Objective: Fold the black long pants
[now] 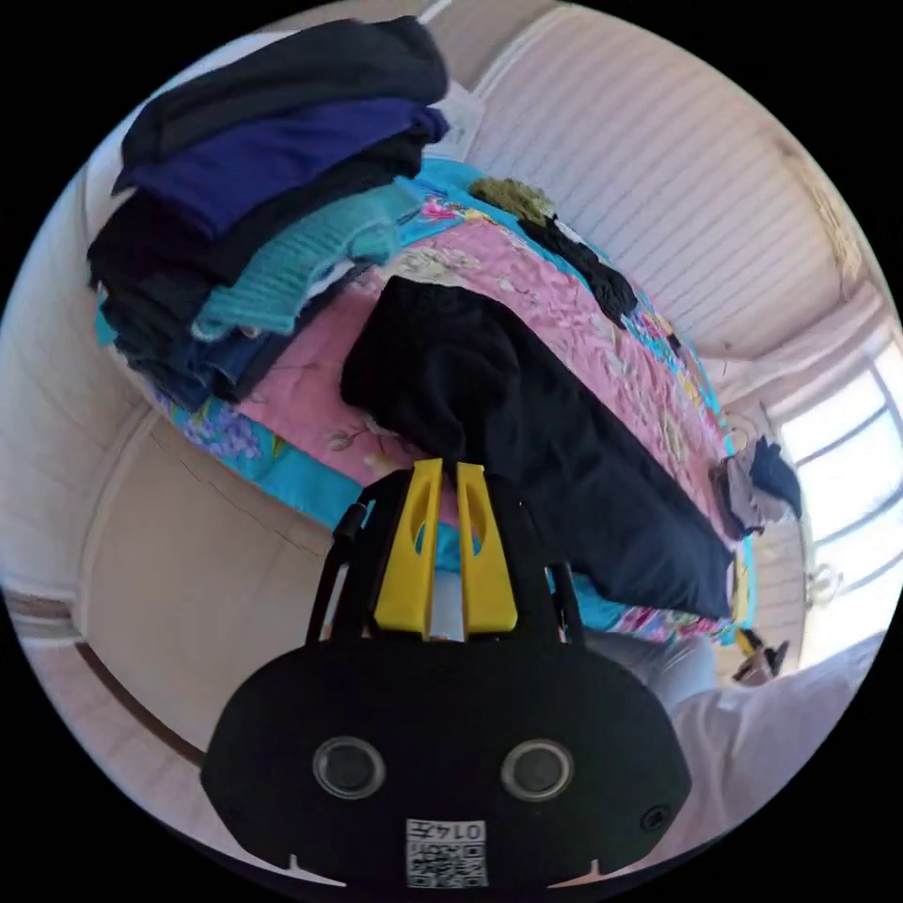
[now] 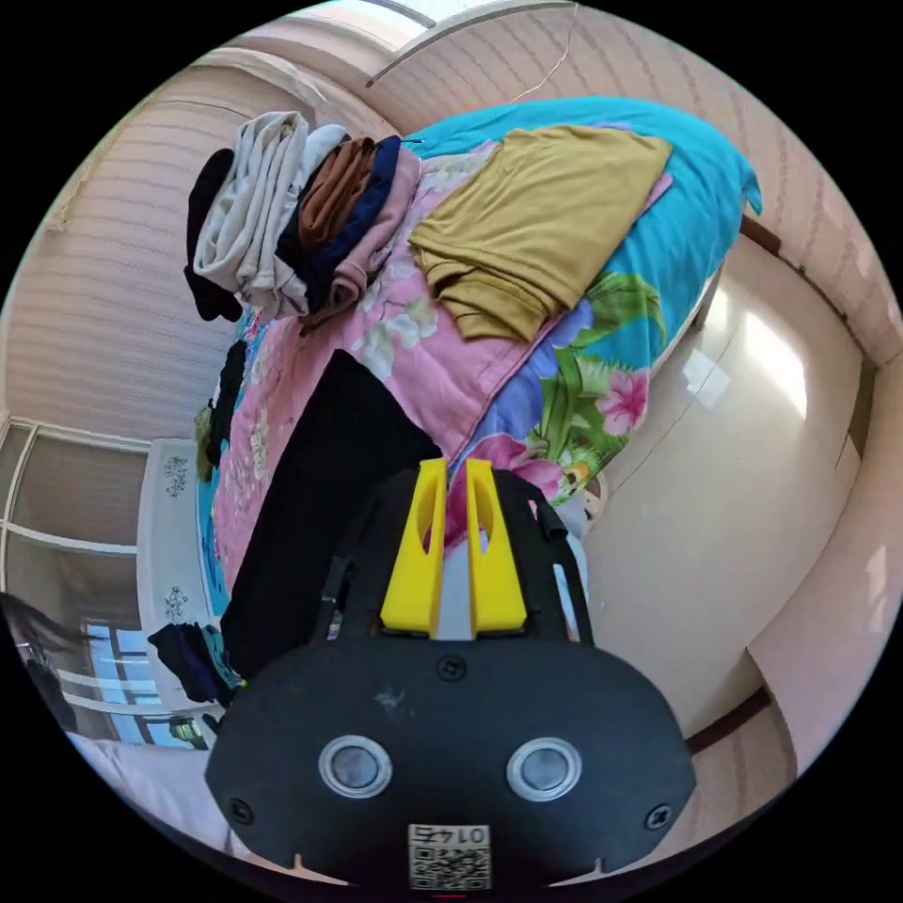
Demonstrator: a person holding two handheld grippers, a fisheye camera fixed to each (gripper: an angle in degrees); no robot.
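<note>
Black long pants (image 1: 527,433) lie in a long strip on the bed (image 1: 310,395), ready for our next fold; left tool (image 1: 449,467) and right tool (image 2: 455,466) nearly pressed together, pinching nothing we can see.

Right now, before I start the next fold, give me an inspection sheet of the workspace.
Surface: floral quilt on a bed, pink middle, blue border.
Job's things: black long pants lying lengthwise along the near edge.
Clutter: stack of folded clothes; second folded stack; mustard garment; dark items at the far side.
Grippers: left claw and right claw have jaws nearly together, holding nothing.
Cables: nothing seen.
Surroundings: glossy floor, window.
</note>
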